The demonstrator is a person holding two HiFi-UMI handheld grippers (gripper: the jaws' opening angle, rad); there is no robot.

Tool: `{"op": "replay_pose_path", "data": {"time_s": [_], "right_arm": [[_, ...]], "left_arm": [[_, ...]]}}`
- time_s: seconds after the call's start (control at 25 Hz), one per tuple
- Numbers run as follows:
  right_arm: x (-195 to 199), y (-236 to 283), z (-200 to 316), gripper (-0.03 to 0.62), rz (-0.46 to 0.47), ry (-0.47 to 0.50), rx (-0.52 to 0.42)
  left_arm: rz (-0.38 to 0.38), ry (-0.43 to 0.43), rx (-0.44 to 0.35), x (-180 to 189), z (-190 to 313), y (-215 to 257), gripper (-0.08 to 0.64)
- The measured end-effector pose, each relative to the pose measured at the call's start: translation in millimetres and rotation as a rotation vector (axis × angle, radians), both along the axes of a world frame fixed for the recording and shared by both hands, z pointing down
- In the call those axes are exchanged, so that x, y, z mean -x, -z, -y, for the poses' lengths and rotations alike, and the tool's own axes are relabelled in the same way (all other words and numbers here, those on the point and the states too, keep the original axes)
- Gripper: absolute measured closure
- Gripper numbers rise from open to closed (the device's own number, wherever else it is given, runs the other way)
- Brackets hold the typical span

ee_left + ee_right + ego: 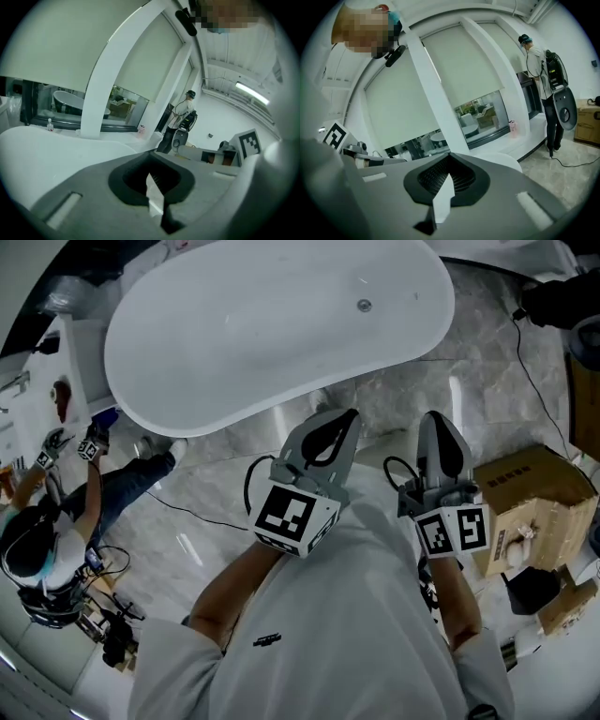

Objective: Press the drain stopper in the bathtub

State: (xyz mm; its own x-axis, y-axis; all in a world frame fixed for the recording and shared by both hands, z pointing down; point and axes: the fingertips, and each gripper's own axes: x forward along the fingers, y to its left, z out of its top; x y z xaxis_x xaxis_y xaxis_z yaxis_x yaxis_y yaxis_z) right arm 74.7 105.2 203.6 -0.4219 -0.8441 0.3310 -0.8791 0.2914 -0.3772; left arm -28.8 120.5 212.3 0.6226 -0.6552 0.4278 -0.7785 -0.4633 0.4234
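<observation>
The bathtub (187,362) is taken as the reference. It is a white, oval, freestanding bathtub set on a marble floor (394,399).

1. The drain stopper (364,305) is seated in the bathtub's basin, toward its right end. It is seen as a small round metal disc, and nothing is touching it.
2. The left tongs (350,414) are held outside the bathtub, just short of its near rim, and are pointed toward it. In the left gripper view the two jaws are pressed together at the tips, with nothing pinched between them.
3. The right tongs (436,417) are held beside the left tongs, also outside the bathtub's near rim and well apart from the drain stopper. In the right gripper view the jaws are likewise brought together, and no item is held.
4. A marker cube (292,517) is carried at the rear of the left tongs, and a second marker cube (454,531) at the rear of the right tongs.
5. A cardboard box (534,493) is placed on the floor beyond the bathtub's right end.
6. A second person (56,549) is seen below the bathtub's left end.
</observation>
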Motion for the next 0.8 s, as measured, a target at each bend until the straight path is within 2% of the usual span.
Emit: {"op": "replay_pose_path", "data": {"time_s": [0.12, 0.32, 0.6, 0.8], "right_arm": [[8, -3, 23, 0.597, -0.026, -0.012, -0.008], [11, -11, 69, 0.597, -0.049, 0.03, -0.035], [16, -41, 145, 0.598, -0.033, 0.12, 0.009], [29, -64, 187, 0.598, -0.019, 0.214, 0.012]], "left_arm": [[-0.009, -0.029, 0.014, 3, 20, -7, 0.561], [0.043, -0.043, 0.002, -2, 57, -19, 0.561], [0.058, 0.007, 0.037, -15, 120, -36, 0.561], [0.067, 0.047, 0.092, -21, 159, -66, 0.561]]}}
